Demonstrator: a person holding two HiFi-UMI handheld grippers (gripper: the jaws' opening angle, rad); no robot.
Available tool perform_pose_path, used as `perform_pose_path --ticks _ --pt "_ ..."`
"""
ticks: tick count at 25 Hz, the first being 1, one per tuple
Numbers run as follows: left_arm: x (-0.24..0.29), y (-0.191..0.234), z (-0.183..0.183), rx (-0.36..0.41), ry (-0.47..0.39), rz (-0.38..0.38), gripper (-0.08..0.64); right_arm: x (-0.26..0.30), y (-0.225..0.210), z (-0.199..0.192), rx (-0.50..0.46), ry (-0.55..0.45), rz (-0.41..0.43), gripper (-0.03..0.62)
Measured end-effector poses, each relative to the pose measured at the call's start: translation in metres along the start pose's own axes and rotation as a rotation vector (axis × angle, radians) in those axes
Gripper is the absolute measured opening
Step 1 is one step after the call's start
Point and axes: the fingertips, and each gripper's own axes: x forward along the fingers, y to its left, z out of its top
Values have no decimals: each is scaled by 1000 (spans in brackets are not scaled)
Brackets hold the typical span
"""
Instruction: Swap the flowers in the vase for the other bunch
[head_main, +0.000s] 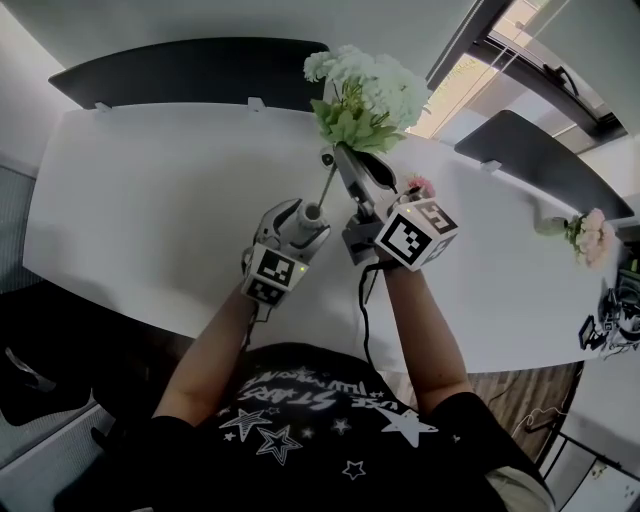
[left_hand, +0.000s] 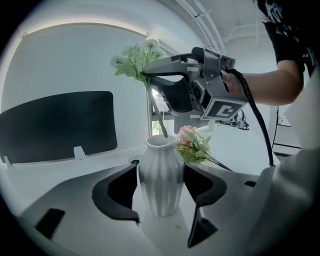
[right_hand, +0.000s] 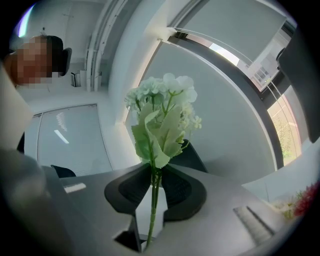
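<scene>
white-green flower bunch (right_hand: 162, 117): held above the ribbed white vase (left_hand: 161, 175), with its thin stems pinched between the nearly closed jaws of the right gripper (right_hand: 154, 186) and the lower stem end dipping into the vase mouth. left gripper (head_main: 303, 222): jaws spread wide, one on each side of the vase body, close beside it but not squeezing it; the vase stands on the white table (head_main: 150, 200). pink bunch (left_hand: 192, 142): lying on the table just behind the vase.
</scene>
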Motion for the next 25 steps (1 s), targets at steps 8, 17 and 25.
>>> perform_pose_path --ticks 8,17,25 --pt "1 -1 -7 -20 -8 -12 285 0 14 -35 -51 76 118 66" --pt "2 0 -15 -41 -24 -21 285 -18 19 -90 -76 241 195 70" --pt "2 0 -14 -58 -30 -26 285 -32 17 -126 -137 335 138 72"
